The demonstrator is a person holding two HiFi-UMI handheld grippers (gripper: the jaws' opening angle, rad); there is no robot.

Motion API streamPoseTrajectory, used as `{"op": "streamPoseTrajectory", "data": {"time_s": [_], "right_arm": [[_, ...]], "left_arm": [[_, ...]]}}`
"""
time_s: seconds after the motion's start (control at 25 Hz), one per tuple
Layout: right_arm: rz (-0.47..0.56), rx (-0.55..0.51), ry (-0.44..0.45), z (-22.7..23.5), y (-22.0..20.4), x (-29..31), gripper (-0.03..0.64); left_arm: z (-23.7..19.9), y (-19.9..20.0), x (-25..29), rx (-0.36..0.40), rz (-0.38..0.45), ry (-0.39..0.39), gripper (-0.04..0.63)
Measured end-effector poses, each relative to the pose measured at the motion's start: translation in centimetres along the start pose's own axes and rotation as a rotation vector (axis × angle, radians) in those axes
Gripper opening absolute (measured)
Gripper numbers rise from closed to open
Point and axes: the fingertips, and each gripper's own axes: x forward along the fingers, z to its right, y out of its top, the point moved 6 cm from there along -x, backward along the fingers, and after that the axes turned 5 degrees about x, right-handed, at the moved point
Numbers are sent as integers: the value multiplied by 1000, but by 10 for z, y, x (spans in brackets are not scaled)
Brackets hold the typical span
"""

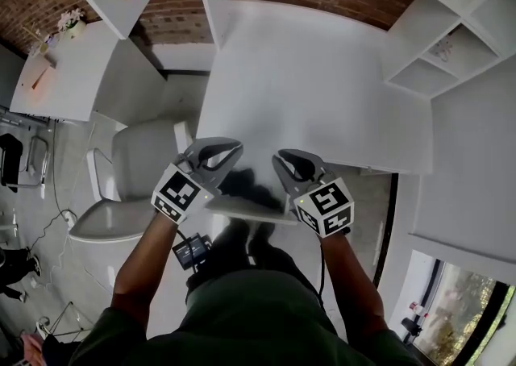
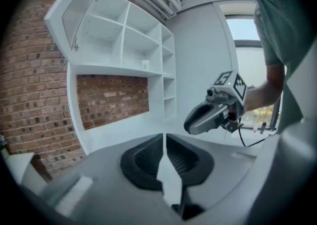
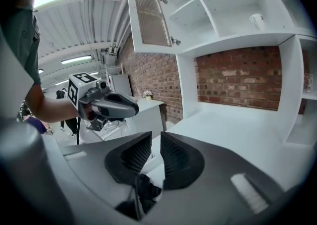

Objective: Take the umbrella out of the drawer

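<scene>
No umbrella shows in any view, and I cannot make out a drawer. Both grippers hover side by side over the front edge of the white desk (image 1: 322, 74), pointing at the brick wall. My left gripper (image 1: 232, 148) is shut; in the left gripper view its tips (image 2: 164, 137) meet with nothing between them. My right gripper (image 1: 282, 160) is open by a narrow gap, and in the right gripper view that gap (image 3: 155, 137) holds nothing. Each gripper also shows in the other's view: the right gripper (image 2: 192, 124) and the left gripper (image 3: 132, 110). A white ledge (image 1: 246, 210) lies just below them.
A white chair (image 1: 129, 171) stands left of the desk. Open white shelves (image 1: 439, 50) rise at the desk's right, with a cup (image 3: 256, 21) on one. A wall cabinet door (image 3: 148, 18) hangs open above. A second white table (image 1: 64, 74) stands at the far left.
</scene>
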Motion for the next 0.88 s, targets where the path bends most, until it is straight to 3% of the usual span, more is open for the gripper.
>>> {"op": "streamPoseTrajectory", "data": {"time_s": [0.36,0.88], "right_arm": [[-209,26,51,17,-79,74,98],[-541,103,136,34,-232,159,193]], "left_arm": [[-12,-112,48,-48,-208,-162,84],[19,-258,110,29,-479,-458,232]]}}
